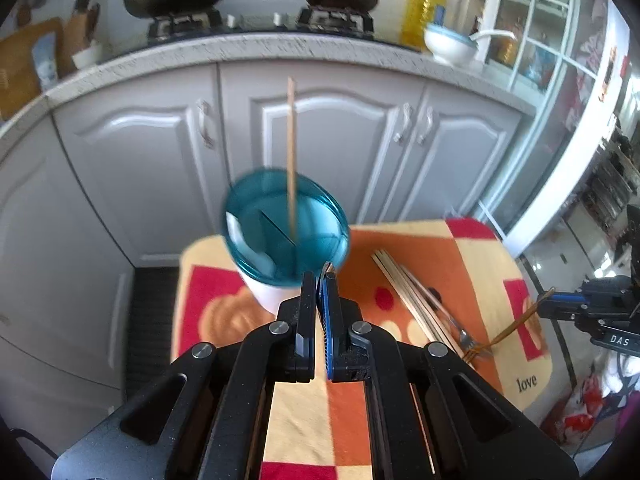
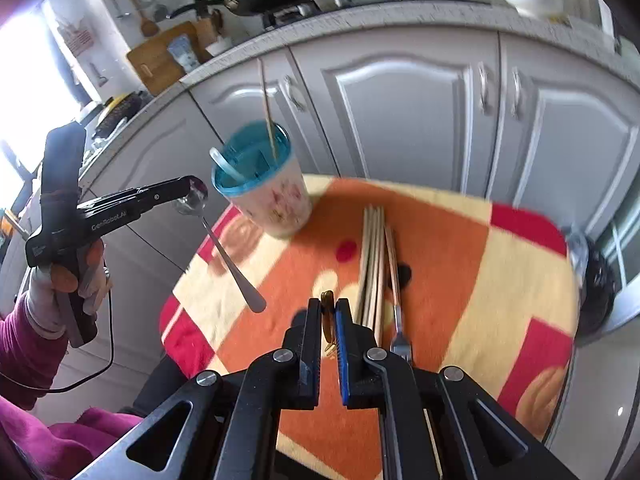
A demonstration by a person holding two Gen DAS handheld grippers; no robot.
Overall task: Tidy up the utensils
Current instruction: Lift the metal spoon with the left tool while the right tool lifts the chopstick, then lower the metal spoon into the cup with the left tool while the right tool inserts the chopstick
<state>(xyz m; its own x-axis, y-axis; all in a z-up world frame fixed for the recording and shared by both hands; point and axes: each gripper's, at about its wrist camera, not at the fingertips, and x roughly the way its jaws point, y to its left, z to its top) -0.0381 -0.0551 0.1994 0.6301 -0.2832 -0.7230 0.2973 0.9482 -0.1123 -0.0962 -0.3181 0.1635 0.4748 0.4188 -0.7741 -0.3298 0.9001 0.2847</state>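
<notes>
A white utensil cup with a blue divided rim (image 1: 280,232) (image 2: 260,184) stands at the far left of the table, holding one chopstick (image 1: 291,152) and a white plastic spoon (image 2: 226,162). My left gripper (image 1: 320,280) (image 2: 192,190) is shut on a metal spoon (image 2: 224,252) by its bowl, handle hanging down, just left of the cup. My right gripper (image 2: 329,308) (image 1: 548,304) is shut on an amber fork (image 1: 508,332) (image 2: 328,318) above the table's right side. Several chopsticks (image 1: 412,296) (image 2: 374,264) and a metal fork (image 2: 398,320) lie on the cloth.
The small table wears an orange, red and cream cloth (image 1: 460,264) (image 2: 460,264). Grey kitchen cabinets (image 1: 320,140) stand behind it, with pans on a stove and a bowl (image 1: 448,42) on the counter. A glass door is at the right.
</notes>
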